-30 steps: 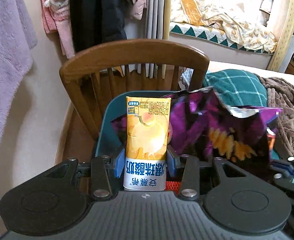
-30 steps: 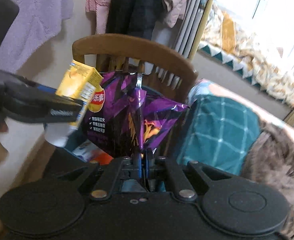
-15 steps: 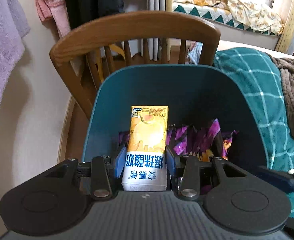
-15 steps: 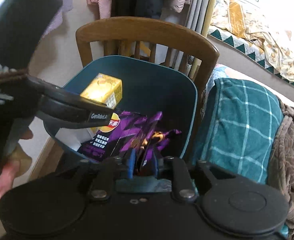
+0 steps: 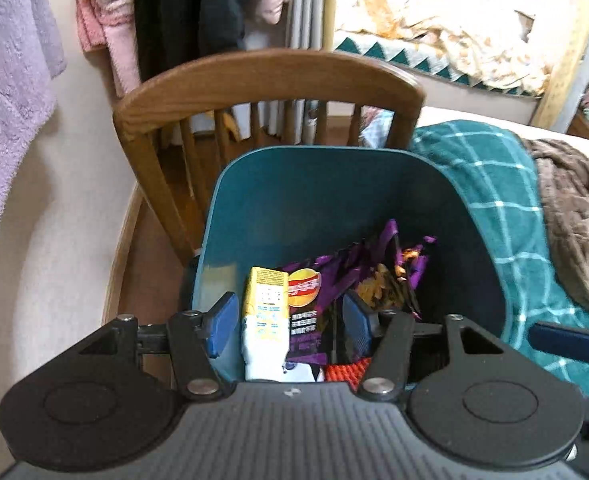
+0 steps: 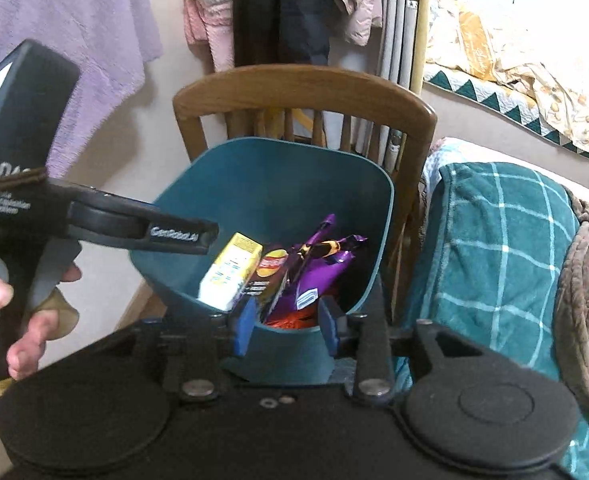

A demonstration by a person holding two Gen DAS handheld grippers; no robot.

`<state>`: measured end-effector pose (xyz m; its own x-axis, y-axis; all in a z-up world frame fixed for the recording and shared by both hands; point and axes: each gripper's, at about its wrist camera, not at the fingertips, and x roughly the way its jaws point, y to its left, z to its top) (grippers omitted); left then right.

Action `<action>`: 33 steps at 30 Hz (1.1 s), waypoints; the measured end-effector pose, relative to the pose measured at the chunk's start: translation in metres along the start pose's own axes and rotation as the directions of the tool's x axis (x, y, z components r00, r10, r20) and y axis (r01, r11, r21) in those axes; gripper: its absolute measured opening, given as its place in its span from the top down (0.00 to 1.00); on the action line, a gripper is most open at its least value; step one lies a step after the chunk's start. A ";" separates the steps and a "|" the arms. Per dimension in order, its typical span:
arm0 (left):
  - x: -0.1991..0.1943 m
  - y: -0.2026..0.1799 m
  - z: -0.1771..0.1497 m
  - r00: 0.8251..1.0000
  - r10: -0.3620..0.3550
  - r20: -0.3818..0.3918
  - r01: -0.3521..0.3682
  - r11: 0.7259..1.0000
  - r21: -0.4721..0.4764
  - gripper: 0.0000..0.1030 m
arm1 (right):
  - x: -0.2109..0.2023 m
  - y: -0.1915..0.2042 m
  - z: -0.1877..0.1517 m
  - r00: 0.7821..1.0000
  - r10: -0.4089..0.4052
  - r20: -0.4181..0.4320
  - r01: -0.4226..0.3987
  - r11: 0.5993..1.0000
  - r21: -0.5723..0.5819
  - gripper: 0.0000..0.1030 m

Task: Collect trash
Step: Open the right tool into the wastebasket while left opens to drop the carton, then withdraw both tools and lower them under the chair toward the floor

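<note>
Both claws, left (image 5: 286, 320) and right (image 6: 284, 326), gape wide and empty over the teal bin (image 5: 334, 184); yellow milk carton (image 5: 266, 312) lies inside, purple chip bag (image 5: 358, 280) at its 3 o'clock.

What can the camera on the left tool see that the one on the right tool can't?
Only the left view shows a blue-tipped bit of the other tool poking in at its right edge, over the blanket.

Only the right view shows the person's hand gripping the left tool's handle, with that tool's arm reaching over the bin.

Both show the teal bin in front of the wooden chair, with the yellow carton and purple chip bag lying inside. Each view's own tool is open and holds nothing.
</note>
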<state>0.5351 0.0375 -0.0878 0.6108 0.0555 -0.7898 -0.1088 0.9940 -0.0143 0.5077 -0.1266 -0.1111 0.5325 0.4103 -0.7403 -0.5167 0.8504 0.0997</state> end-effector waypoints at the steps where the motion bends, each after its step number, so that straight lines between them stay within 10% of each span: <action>1: -0.007 0.000 -0.003 1.000 -0.004 0.010 0.004 1.000 0.004 0.45 | -0.004 0.001 -0.002 1.000 0.004 0.007 -0.004 1.000 -0.001 0.66; 20: -0.087 0.021 -0.091 0.995 -0.024 0.098 0.025 1.000 -0.009 0.35 | -0.060 0.026 -0.062 0.986 0.100 0.132 -0.105 0.994 0.028 0.56; 33: -0.070 0.042 -0.190 0.991 0.033 0.127 -0.027 0.998 -0.050 0.23 | -0.024 0.053 -0.148 0.976 0.142 0.166 -0.150 0.988 0.042 0.27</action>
<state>0.3383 0.0571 -0.1494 0.7014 0.0998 -0.7058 -0.1645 0.9861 -0.0240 0.3684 -0.1406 -0.1864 0.5578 0.5755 -0.5981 -0.5624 0.7920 0.2376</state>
